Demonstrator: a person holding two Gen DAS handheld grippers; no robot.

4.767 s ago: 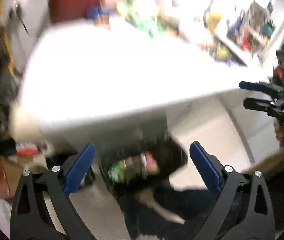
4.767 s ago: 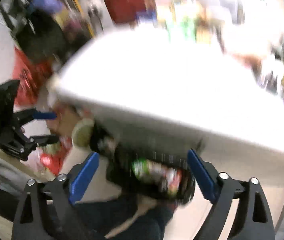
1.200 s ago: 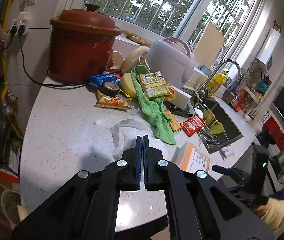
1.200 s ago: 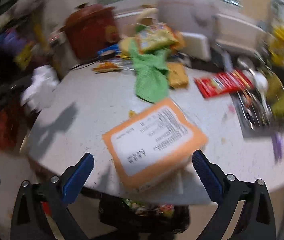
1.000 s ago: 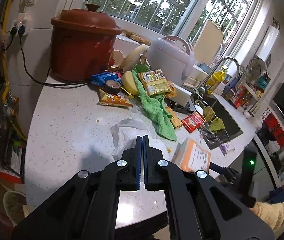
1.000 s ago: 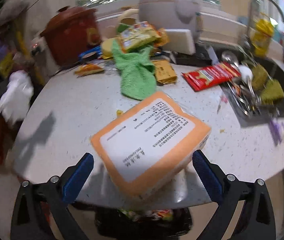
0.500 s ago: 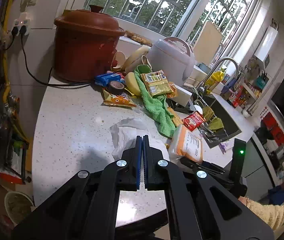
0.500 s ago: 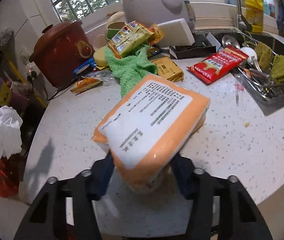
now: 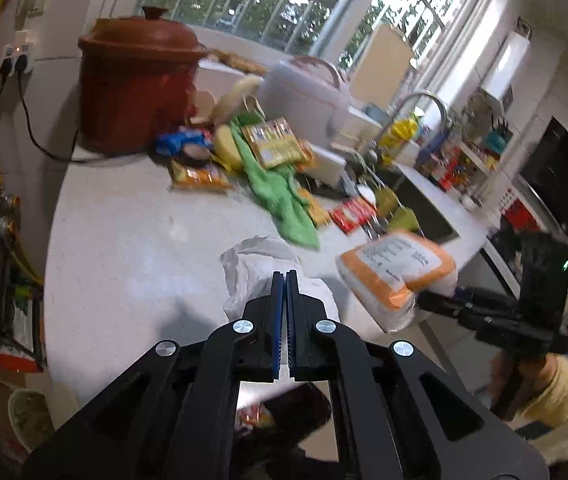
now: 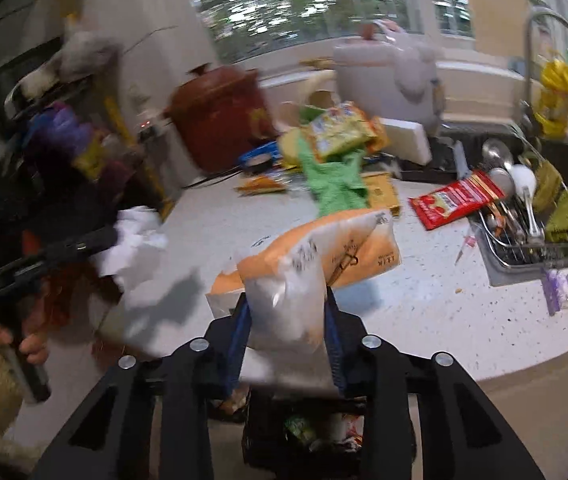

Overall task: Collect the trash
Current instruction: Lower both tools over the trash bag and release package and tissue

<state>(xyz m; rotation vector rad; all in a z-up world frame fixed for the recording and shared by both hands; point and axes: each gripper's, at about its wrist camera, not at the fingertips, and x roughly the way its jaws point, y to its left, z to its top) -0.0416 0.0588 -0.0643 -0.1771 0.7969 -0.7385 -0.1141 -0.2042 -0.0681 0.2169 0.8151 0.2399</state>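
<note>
Kitchen with a barred window; the white speckled table [image 9: 132, 248] carries a red pot [image 9: 136, 88], a green cloth [image 9: 280, 196] and scattered wrappers. The left tool [image 9: 285, 280] is clamped shut on a crumpled white plastic bag [image 9: 252, 268], held above the near table edge. The right tool [image 10: 287, 312] grips an orange-and-white packet [image 10: 323, 248], lifted off the table. A black bin [image 10: 323, 432] with litter sits below. Judged step: carrying collected trash; next, lower both items over the bin and release.
</note>
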